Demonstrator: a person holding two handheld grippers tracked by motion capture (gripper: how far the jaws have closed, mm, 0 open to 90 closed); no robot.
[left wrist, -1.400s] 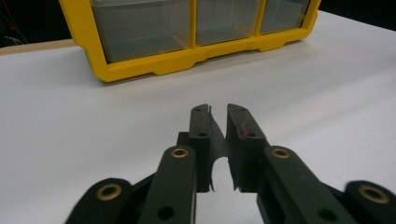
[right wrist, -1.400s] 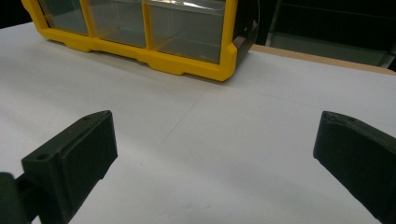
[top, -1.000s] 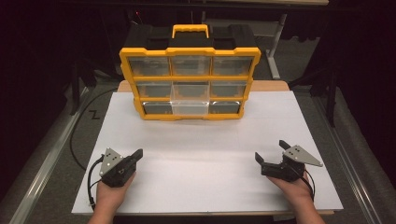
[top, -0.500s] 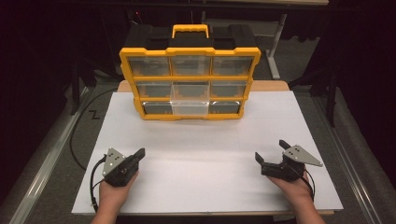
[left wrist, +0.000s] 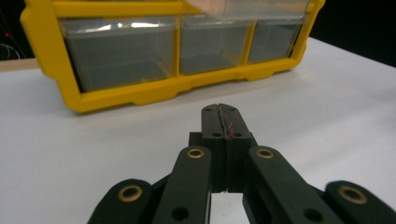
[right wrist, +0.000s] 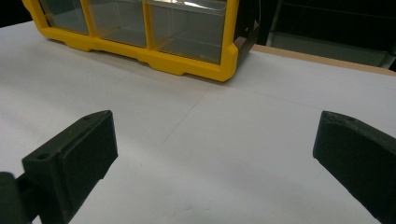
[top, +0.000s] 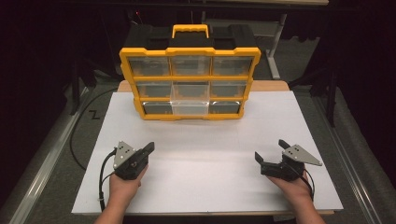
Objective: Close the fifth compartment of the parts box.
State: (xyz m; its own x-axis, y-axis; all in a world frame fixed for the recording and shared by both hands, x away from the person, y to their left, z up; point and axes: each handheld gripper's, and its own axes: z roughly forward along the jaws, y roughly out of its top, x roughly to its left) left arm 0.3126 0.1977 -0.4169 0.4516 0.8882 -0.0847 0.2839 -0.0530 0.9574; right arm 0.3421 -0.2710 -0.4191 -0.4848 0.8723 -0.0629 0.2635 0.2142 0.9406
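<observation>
The desk (top: 205,186) in front of me is covered by a white sheet, with a strip of bare wood showing at its far edge. At the back of that sheet stands the yellow organizer (top: 189,84), upright, its black top and yellow carrying handle (top: 189,30) facing up and its three rows of three clear drawers facing me. The middle drawer of the bottom row (top: 189,106) sticks out a little from the frame toward me; the others sit flush.

My two hands rest on the near part of the sheet, well apart from each other and well short of the organizer. In my left hand (top: 122,189) I hold the left tool (top: 149,148), angled toward the organizer's bottom row; in the left gripper view its jaws are pressed flat together with nothing between them, pointing at the lower left drawers (left wrist: 116,53). In my right hand (top: 292,189) I hold the right tool (top: 271,151), with its grey three-cornered plate (top: 301,155) on top; its jaws stand wide apart over bare white sheet, empty, with the organizer's right corner (right wrist: 219,56) beyond them.
</observation>
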